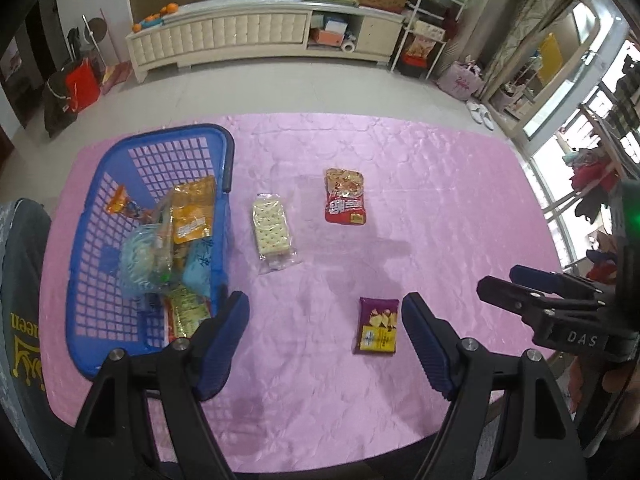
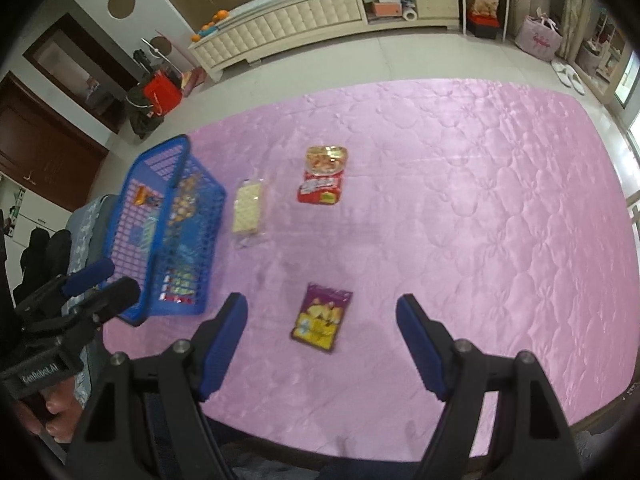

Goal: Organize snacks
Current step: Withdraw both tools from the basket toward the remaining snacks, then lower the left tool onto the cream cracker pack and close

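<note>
- Purple-and-yellow foil chip packet point(image 2: 322, 318) flat on the pink quilted desk cover point(image 2: 480, 200), near the front edge, well apart from the blue plastic lattice basket point(image 2: 140, 216) at the left edge.
- Straight ahead of the right gripper point(image 2: 321, 312), between the lines of its two blue-padded fingers; jaws wide apart, nothing held.
- Long axis of the packet roughly front-to-back, tilted slightly; likely a closing across its short width.
- Left gripper point(image 1: 325, 312) also wide open and empty; packet point(image 1: 378, 326) ahead but off toward its right finger, so right gripper judged better lined up.
- Clear-wrapped cracker pack point(image 1: 271, 230) just beside the basket and red noodle-style packet point(image 1: 345, 197) nearer the middle, both not yet in the basket.
- Left wrist view alone shows the basket's inside: several packets heaped there; right wrist view shows mostly its lattice side wall and is blurred there.
</note>
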Motion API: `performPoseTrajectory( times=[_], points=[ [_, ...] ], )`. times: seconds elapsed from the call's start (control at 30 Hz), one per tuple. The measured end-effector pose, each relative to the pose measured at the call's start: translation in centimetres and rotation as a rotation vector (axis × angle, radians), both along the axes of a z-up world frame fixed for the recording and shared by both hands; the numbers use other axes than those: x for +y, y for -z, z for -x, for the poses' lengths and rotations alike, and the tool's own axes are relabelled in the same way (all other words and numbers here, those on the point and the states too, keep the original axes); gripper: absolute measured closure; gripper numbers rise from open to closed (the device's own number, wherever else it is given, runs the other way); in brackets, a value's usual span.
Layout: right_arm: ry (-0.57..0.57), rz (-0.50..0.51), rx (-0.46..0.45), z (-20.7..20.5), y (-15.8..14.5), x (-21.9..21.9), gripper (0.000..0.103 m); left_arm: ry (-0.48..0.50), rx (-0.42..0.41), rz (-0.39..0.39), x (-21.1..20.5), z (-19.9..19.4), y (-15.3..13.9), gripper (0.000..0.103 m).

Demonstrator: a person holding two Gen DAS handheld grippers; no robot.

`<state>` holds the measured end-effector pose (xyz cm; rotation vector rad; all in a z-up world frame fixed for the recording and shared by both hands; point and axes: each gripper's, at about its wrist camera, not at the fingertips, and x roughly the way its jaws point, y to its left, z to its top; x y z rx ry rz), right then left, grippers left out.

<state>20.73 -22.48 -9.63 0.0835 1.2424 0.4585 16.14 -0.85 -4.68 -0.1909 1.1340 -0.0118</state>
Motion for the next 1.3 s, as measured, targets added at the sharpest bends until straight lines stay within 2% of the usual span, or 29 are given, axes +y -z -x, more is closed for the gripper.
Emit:
performPoseTrajectory(
  times=[0.27,0.4,0.6,0.77,0.93,1.0,1.1,1.2,1.27,1.3],
  points=[
    [0.034,-0.066,0.048,-2.9,3.0,-0.6,0.022,0.031,0.078,-0.061,-1.8,-4.3,3.6,0.026],
    [0.037,-0.086,0.076,-4.2,4.4,-0.2,0.023,0.053,0.103,-0.066,-2.4,-5.9,4.9,0.026],
    [0.037,-0.077,0.095,-5.6,6.3,0.1,0.023,0.083,0.143,-0.141,-3.0,-8.5,6.8,0.026],
    [0.037,-0.068,0.112,-6.9,7.7,0.6,0.023,0.064,0.179,-0.130,-2.5,-10.2,8.4,0.026],
    [0.040,-0.061,0.132,-8.3,8.9,1.0,0.023,0.075,0.209,-0.163,-2.0,-11.9,9.8,0.026],
    [0.039,-0.051,0.137,-8.7,9.3,1.2,0.023,0.067,0.222,-0.138,-1.3,-12.6,10.5,0.027],
    [0.033,-0.040,0.137,-9.1,9.7,1.7,0.023,0.027,0.236,-0.096,-0.3,-13.4,11.6,0.033],
    [0.031,-0.039,0.144,-9.4,10.4,1.7,0.022,-0.004,0.258,-0.143,-0.1,-14.0,12.9,0.042],
    [0.030,-0.034,0.151,-9.6,10.8,2.0,0.022,-0.028,0.264,-0.172,0.2,-14.2,13.5,0.054],
    [0.027,-0.033,0.154,-9.6,11.0,1.9,0.022,-0.041,0.265,-0.178,0.4,-14.2,13.9,0.054]
  ],
)
